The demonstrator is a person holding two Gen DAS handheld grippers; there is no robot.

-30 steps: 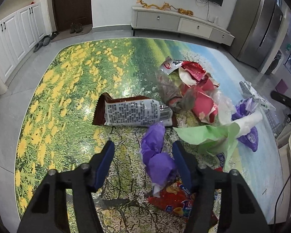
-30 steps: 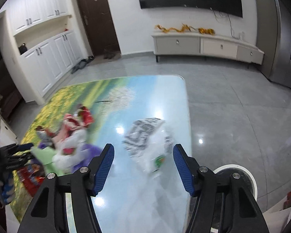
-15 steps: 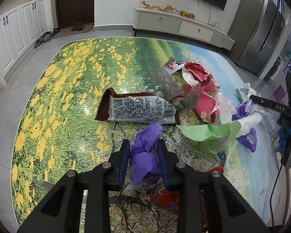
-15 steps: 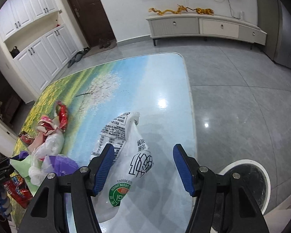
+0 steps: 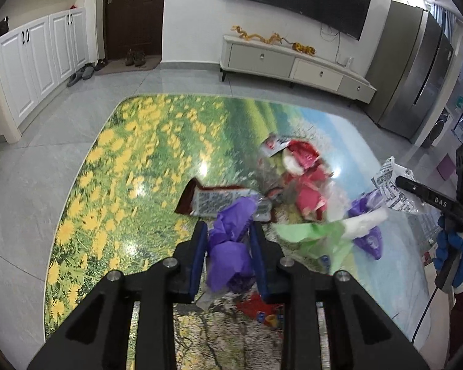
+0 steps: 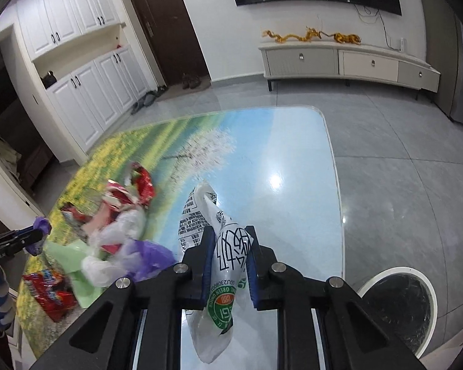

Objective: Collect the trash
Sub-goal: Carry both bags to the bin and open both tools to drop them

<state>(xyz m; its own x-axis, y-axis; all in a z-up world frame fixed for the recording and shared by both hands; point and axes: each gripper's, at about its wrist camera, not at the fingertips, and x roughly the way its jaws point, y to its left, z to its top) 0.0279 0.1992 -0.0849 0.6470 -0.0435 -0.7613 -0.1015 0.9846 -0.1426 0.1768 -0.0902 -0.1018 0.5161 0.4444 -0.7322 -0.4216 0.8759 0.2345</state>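
Note:
My left gripper [image 5: 228,243] is shut on a crumpled purple wrapper [image 5: 231,246] and holds it above the landscape-printed table [image 5: 132,166]. My right gripper [image 6: 230,246] is shut on a clear printed plastic bag [image 6: 228,259], lifted off the table's blue end [image 6: 281,160]. A pile of red and white wrappers [image 5: 302,172] lies mid-table, with a brown snack packet [image 5: 213,200], a green sheet [image 5: 318,237] and another purple wrapper [image 5: 370,240]. The pile also shows in the right wrist view [image 6: 123,203]. The left gripper shows at that view's left edge [image 6: 31,237].
A round white-rimmed bin [image 6: 401,302] stands on the floor right of the table. A red snack bag [image 6: 51,289] lies near the table's front edge. White cabinets [image 5: 37,61], a TV console [image 5: 293,61] and a fridge [image 5: 416,77] line the room.
My left gripper closed on the purple wrapper and lifted it. My right gripper moved down over the plastic bag, closed on it and raised it.

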